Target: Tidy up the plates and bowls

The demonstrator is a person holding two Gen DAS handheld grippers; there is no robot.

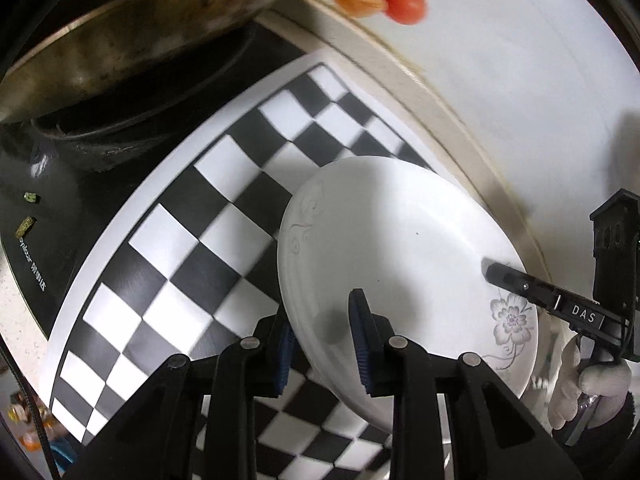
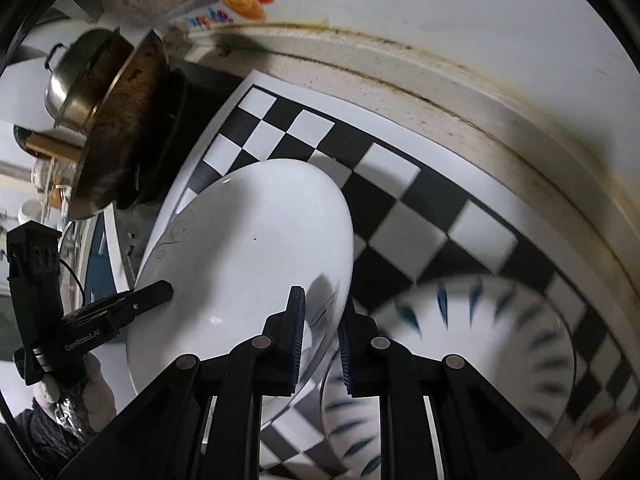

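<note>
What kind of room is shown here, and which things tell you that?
Most likely a home kitchen counter. A worn metal wok sits on a black stove, a white plate with a grey flower print is held over a black-and-white checkered board, and fruit stickers decorate the white wall.

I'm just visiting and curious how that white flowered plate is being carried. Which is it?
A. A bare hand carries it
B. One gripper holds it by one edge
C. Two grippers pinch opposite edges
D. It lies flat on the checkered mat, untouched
C: the left gripper and the right gripper each clamp the rim of the white plate on opposite sides.
</note>
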